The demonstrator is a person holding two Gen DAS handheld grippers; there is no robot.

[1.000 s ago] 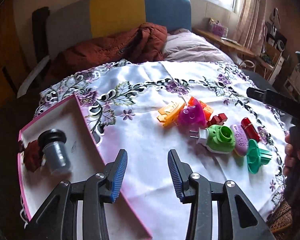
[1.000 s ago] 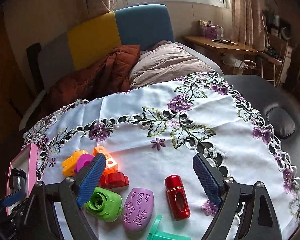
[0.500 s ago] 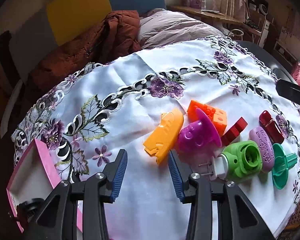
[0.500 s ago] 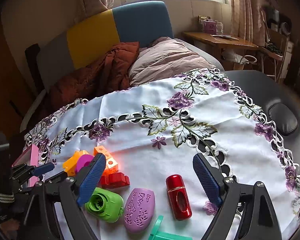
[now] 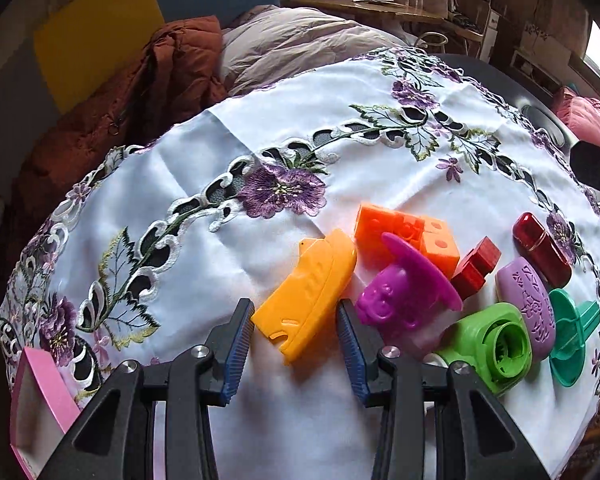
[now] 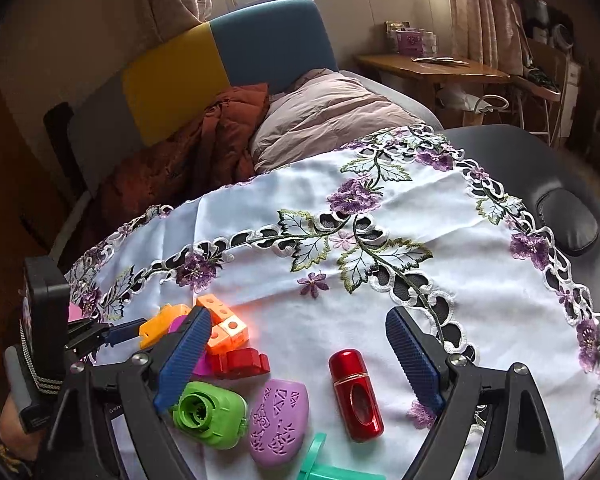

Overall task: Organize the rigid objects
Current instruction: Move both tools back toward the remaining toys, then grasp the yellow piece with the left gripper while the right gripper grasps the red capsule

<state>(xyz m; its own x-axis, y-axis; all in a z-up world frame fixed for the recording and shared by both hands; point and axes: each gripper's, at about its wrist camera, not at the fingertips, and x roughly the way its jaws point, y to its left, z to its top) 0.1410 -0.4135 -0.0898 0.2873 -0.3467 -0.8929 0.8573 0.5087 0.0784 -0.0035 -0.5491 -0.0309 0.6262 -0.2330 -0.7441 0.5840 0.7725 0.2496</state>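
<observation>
Near the front edge of the tablecloth (image 5: 180,184), yellow toy (image 5: 306,304) lying flat, lower end between the parted fingers of the left gripper (image 5: 296,344), pads not touching it. Just beside it, purple toy (image 5: 404,300) leaning on orange blocks (image 5: 404,236); red block (image 5: 476,266), green toy (image 5: 492,344), lilac oval (image 5: 528,304), red tube (image 5: 540,248) and teal piece (image 5: 568,336) clustered toward the right edge. Pink tray (image 5: 40,380) at the left corner. Right gripper (image 6: 296,360) held wide open above the red tube, gripping nothing.
</observation>
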